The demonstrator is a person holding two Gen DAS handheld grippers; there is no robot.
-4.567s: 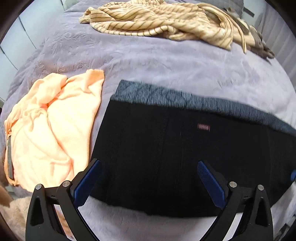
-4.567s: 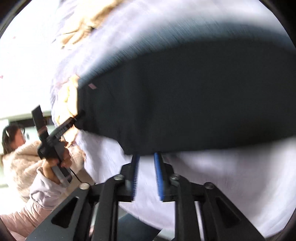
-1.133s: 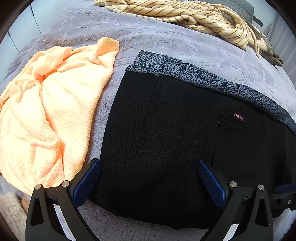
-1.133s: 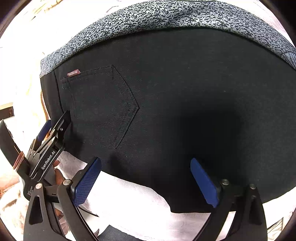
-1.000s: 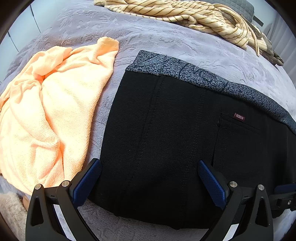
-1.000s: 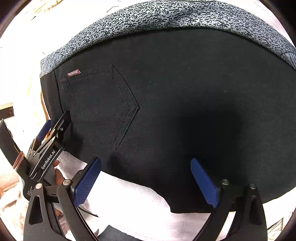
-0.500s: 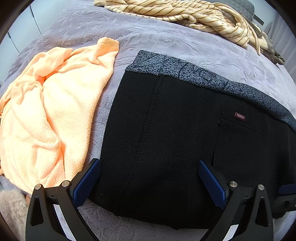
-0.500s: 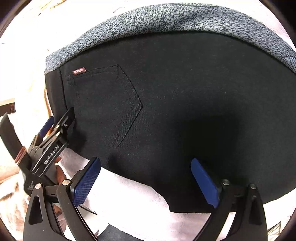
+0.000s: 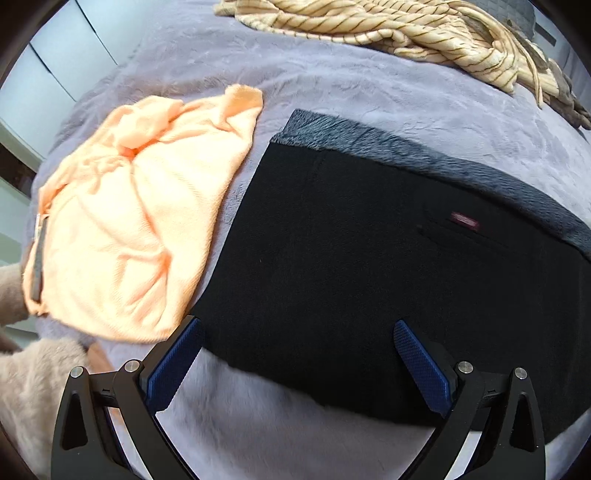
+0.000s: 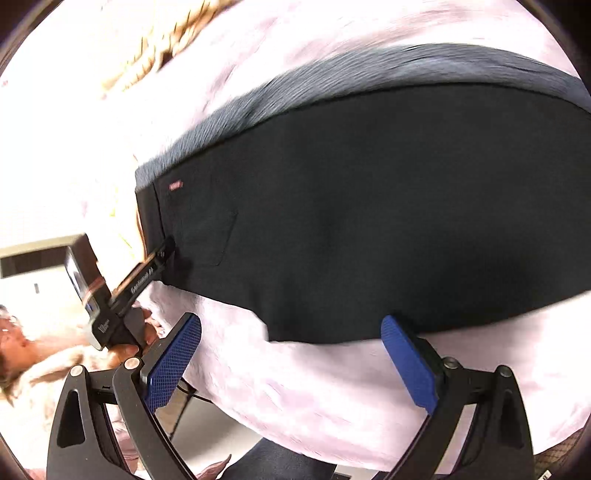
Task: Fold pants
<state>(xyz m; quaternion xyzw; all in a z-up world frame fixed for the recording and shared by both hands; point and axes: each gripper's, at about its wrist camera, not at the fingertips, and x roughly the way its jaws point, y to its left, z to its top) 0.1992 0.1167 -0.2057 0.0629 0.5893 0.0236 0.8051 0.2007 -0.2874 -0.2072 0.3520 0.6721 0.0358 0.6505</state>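
The left gripper [image 9: 295, 354] has its blue fingers [image 9: 173, 363] spread wide apart, and they hold nothing. They hang just above the near edge of the folded black pants [image 9: 369, 258], and it is hard to tell if they touch the cloth. The right gripper [image 10: 291, 354] also has its blue fingers [image 10: 408, 356] spread wide and holds nothing. Its fingers sit at the near edge of the same pants, over the pale purple bed cover [image 9: 332, 96]. In the right wrist view the left gripper shows from the side at the left end of the pants, held by a hand [image 10: 142, 334], with white writing on its black arm that is too blurry to read fully. A small red tag [image 9: 464, 220] sits by the back pocket, but its words are blurred. The grey waistband [image 9: 424, 155] lies along the far edge. An orange towel [image 9: 122, 229] lies just left of the pants, and a striped tan cloth [image 9: 388, 26] lies farther back on the bed.
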